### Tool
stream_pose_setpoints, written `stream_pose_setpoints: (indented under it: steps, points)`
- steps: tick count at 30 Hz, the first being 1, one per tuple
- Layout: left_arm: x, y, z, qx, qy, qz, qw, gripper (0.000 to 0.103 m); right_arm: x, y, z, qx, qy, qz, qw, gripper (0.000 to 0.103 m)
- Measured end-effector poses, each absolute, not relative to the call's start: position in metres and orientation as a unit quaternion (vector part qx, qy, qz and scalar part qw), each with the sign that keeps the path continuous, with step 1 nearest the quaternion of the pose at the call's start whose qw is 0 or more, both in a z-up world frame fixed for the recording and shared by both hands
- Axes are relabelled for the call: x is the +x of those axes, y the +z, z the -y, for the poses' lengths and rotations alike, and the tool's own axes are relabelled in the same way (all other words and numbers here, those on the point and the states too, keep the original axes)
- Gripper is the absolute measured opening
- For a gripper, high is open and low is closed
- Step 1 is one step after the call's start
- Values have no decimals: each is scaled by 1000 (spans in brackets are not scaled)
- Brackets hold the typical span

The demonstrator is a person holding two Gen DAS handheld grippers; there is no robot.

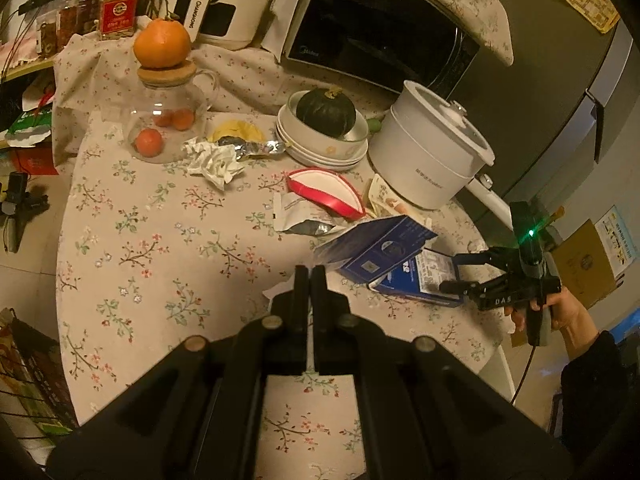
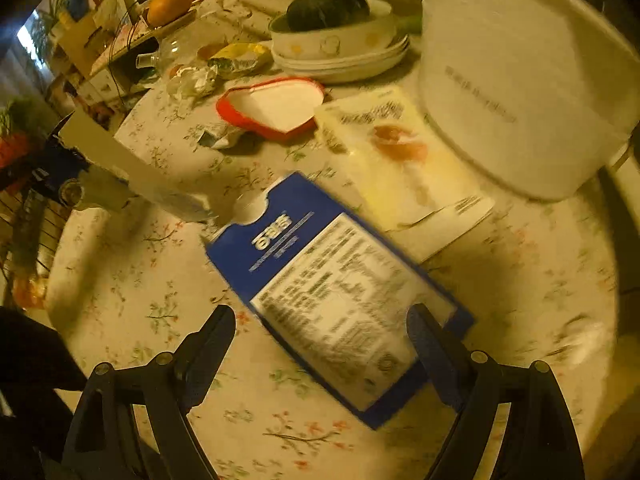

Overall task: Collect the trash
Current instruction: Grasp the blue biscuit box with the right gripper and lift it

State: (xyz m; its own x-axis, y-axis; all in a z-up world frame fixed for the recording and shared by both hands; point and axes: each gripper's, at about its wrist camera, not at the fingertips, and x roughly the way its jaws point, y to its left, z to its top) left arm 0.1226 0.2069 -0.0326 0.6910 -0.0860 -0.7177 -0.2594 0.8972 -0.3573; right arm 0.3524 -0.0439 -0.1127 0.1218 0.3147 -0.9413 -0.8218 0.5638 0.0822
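Note:
Trash lies on the floral tablecloth [image 1: 160,240]. A flat blue package [image 2: 340,292] sits between the spread fingers of my open right gripper [image 2: 320,314], which is not touching it. In the left wrist view that gripper [image 1: 454,272] hovers over the package [image 1: 420,284], beside an opened blue box [image 1: 380,248]. My left gripper [image 1: 310,276] is shut above the cloth with nothing seen between its tips; a white scrap [image 1: 276,290] peeks out beside it. Farther off lie a squashed red-rimmed cup [image 1: 326,192], a silver pouch [image 1: 300,216], crumpled paper [image 1: 214,158] and a cream packet [image 2: 404,160].
A white cooking pot [image 1: 432,148] stands close behind the packet. Stacked bowls [image 1: 320,152] hold a dark squash. A glass jar [image 1: 164,120] has an orange on its lid, and a microwave [image 1: 380,28] stands at the back. The table's edge curves along the left.

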Motion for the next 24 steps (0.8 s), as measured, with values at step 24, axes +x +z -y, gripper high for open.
stream_pose_setpoints:
  steps: [24]
  points:
    - [126, -30, -217, -233, 64, -381, 892, 2, 345, -145, 17, -297, 452, -606, 583, 91]
